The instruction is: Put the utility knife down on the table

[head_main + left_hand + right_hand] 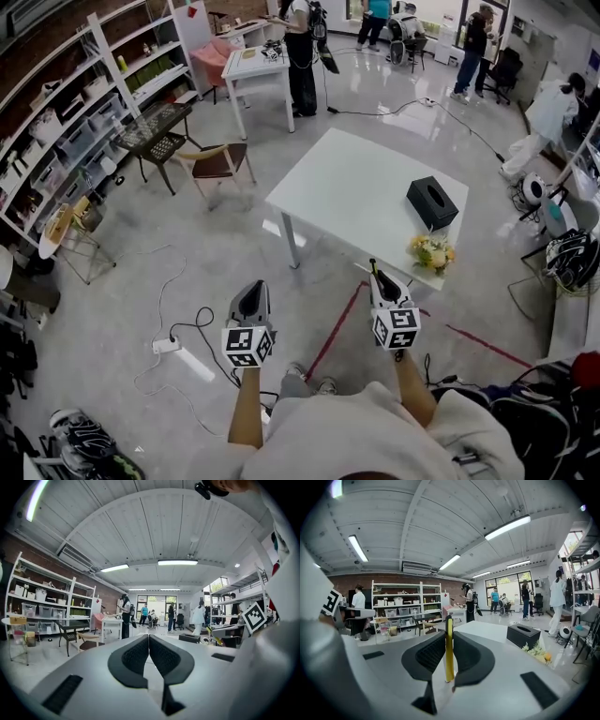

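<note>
A thin yellow utility knife (449,654) stands upright between the black pads of my right gripper (449,637), which is shut on it. In the head view that gripper (378,279) hangs over the floor, just short of the near edge of the white table (347,187), and the knife's tip (374,268) sticks out ahead of it. My left gripper (251,289) is held beside it, further left over the floor. Its pads meet at the tips with nothing between them (149,637).
On the table's right part stand a black tissue box (431,202) and a small bunch of yellow flowers (431,251) at the near corner. A power strip and cables (167,345) lie on the floor to the left. A chair (217,161) and shelves (84,103) stand further left.
</note>
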The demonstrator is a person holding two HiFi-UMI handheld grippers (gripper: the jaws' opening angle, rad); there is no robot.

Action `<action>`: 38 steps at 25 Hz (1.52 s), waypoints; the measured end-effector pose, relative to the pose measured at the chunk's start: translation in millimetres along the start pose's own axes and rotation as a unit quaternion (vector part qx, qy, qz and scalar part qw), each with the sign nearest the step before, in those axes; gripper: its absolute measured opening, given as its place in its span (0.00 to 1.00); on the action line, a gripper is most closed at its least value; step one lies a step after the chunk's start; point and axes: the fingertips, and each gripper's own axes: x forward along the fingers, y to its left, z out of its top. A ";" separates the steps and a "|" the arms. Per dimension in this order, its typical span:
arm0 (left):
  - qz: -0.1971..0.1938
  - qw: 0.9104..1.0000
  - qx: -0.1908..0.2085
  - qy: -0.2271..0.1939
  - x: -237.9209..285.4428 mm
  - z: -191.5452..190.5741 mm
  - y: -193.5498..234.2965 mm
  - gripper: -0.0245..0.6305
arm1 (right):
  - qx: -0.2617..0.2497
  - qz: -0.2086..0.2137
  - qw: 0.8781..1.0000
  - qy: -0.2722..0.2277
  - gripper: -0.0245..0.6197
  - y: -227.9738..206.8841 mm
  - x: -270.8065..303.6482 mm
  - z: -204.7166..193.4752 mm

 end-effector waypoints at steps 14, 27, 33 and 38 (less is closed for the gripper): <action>-0.005 1.000 -0.012 0.008 78.8 -7.3 32.8 0.07 | -0.015 0.001 1.000 0.013 0.15 -14.2 77.1 5.0; -0.054 0.998 -0.040 0.021 201.5 1.5 94.9 0.07 | -0.011 -0.048 0.999 0.019 0.15 -34.1 187.6 45.0; -0.066 0.997 -0.039 0.021 248.1 5.8 134.9 0.07 | -0.010 -0.056 0.998 0.019 0.15 -28.8 245.6 56.5; -0.070 0.996 -0.043 0.020 275.9 5.1 161.7 0.07 | -0.010 -0.059 0.998 0.025 0.15 -25.0 280.3 56.1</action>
